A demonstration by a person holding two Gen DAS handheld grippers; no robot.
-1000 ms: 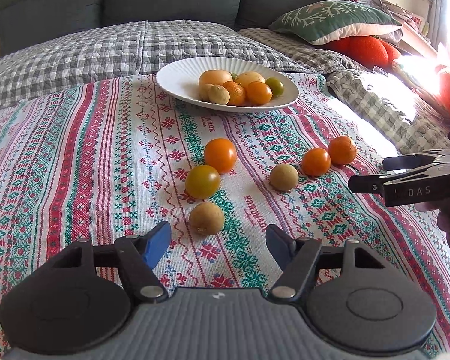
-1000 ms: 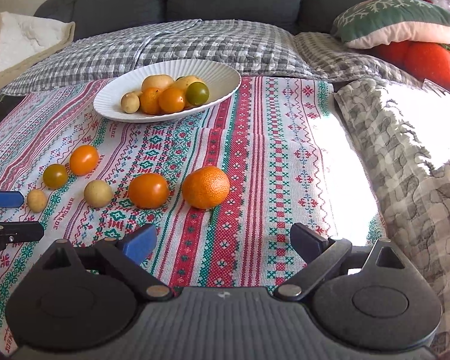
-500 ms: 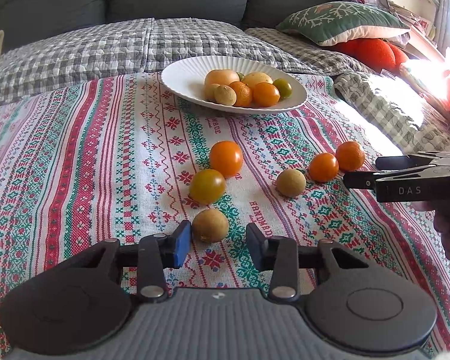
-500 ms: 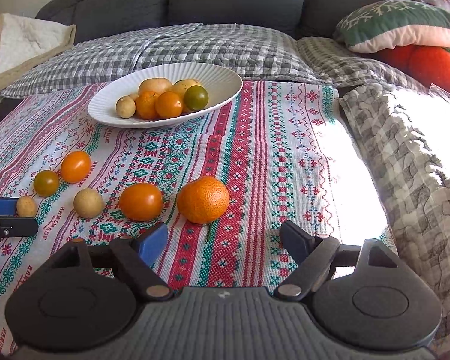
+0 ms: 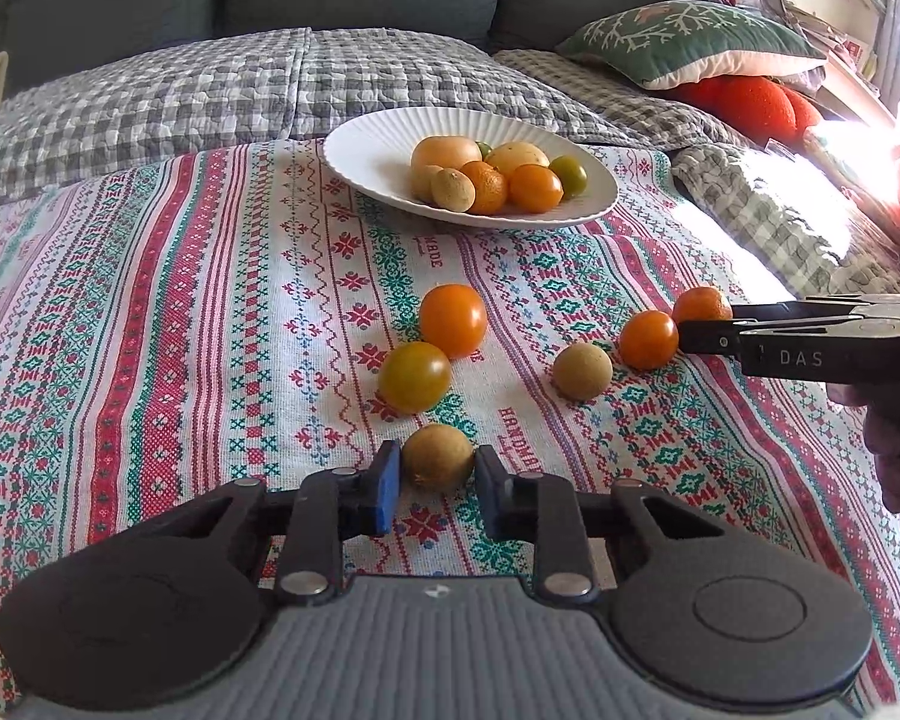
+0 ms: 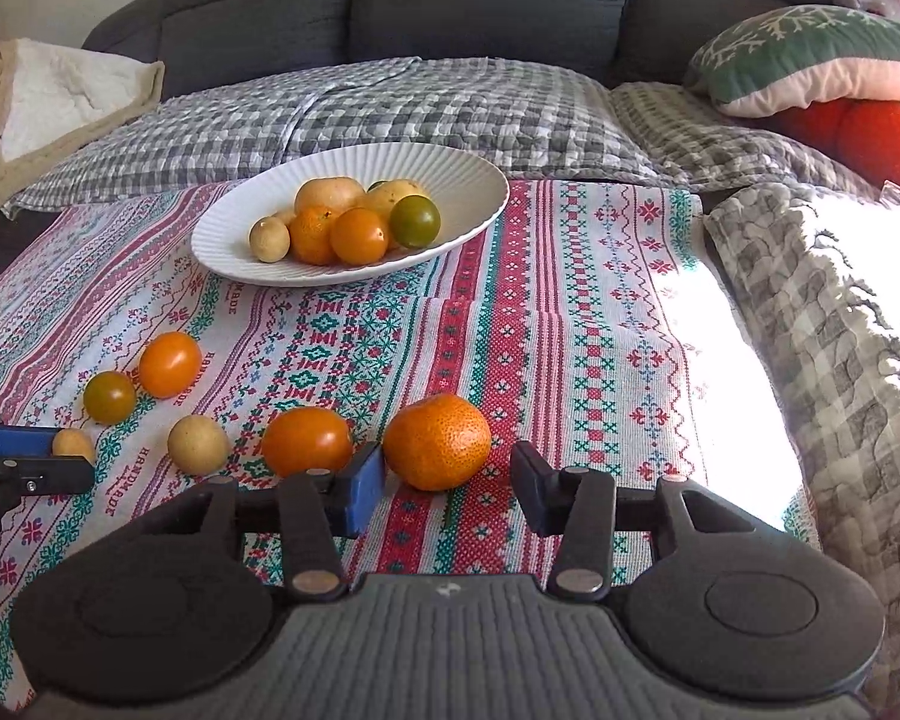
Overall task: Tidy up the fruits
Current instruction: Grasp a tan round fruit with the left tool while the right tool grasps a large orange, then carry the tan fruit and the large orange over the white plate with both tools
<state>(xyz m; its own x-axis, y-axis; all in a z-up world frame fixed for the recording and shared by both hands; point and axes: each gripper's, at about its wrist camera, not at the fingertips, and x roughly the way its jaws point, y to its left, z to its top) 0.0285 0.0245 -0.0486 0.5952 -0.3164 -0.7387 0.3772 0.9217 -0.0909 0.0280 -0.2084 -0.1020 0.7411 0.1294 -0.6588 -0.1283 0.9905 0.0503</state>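
A small tan round fruit point(image 5: 438, 463) lies on the patterned cloth, and my left gripper point(image 5: 437, 474) is shut on it, one pad at each side. The right wrist view shows that same fruit point(image 6: 73, 443) at the left gripper's tips point(image 6: 36, 456). An orange mandarin point(image 6: 437, 441) sits between the fingers of my right gripper point(image 6: 447, 486). Its jaws are closing; the blue left pad is almost at the peel, while the right pad still stands off. A white ribbed plate point(image 5: 360, 156) at the back holds several fruits.
Loose on the cloth are an orange tomato point(image 5: 453, 321), a greenish tomato point(image 5: 414, 377), another tan fruit point(image 5: 582, 371) and an orange tomato point(image 5: 648, 339) next to the right gripper's tips point(image 5: 708, 336). A checked blanket, sofa back and cushions point(image 6: 810, 60) lie behind.
Both grippers' jaws have narrowed. The left pads came in onto the small tan fruit. The right gripper moved up to the mandarin, which now sits between its fingers.
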